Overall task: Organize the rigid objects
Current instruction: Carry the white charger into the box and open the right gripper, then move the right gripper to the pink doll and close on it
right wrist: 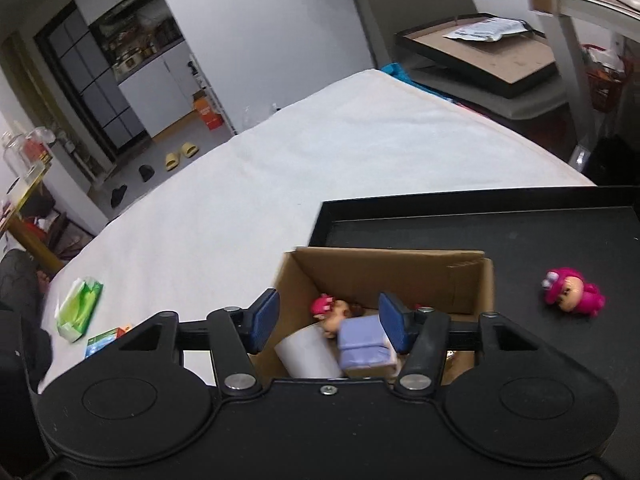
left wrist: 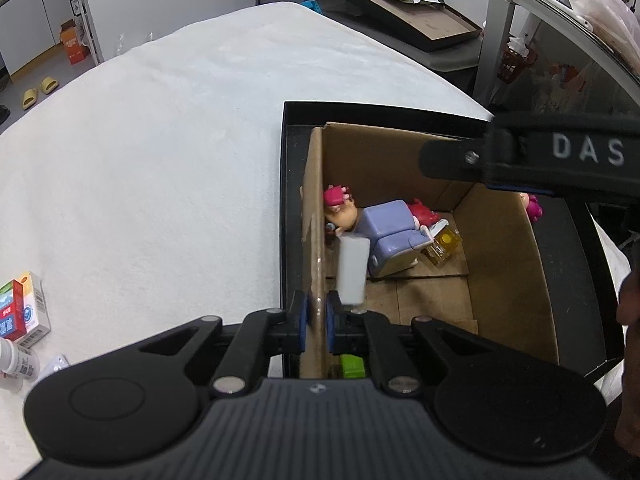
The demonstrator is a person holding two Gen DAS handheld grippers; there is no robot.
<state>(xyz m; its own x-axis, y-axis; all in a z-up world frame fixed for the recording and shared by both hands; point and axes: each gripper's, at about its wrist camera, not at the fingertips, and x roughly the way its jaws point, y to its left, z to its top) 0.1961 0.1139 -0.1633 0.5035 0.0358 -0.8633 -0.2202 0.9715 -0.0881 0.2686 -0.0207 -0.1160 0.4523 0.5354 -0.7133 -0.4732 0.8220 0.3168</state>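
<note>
My left tongs [left wrist: 316, 322] pinch the near left wall of the cardboard box [left wrist: 508, 256], so they are clenched on the box. My right tongs [right wrist: 326, 322] hang over the box with the blue pads [right wrist: 394, 322] wide apart, holding nothing.

A white block [left wrist: 352, 270] looks blurry just inside the wall I pinch, like it is dropping in. It lands beside the purple toy [left wrist: 390, 236] and the little doll with the pink hat [left wrist: 338, 206]. A yellow see-through block [left wrist: 444, 246] sits at 3 o'clock from the purple toy. Something green [left wrist: 352, 366] peeks out at the near end of the box, but I cannot tell what it is.

What could go wrong? I think the thin wall may bend if I pull on it, and then the box may tip and the toys may spill. The white block may bounce onto the other toys and knock them.

The box sits in a black tray [right wrist: 440, 228]. A pink toy [right wrist: 574, 294] lies on the tray at 3 o'clock from the box, well apart from it, so it is not put away yet. The box's right wall stands between my right tongs and that toy, so I think I must lift over it.

On the white cloth [left wrist: 180, 140], at 9 o'clock from the box, lie small packets [left wrist: 24, 308] and a white bottle [left wrist: 16, 360]. The right view shows a green pack [right wrist: 80, 308] there too.
</note>
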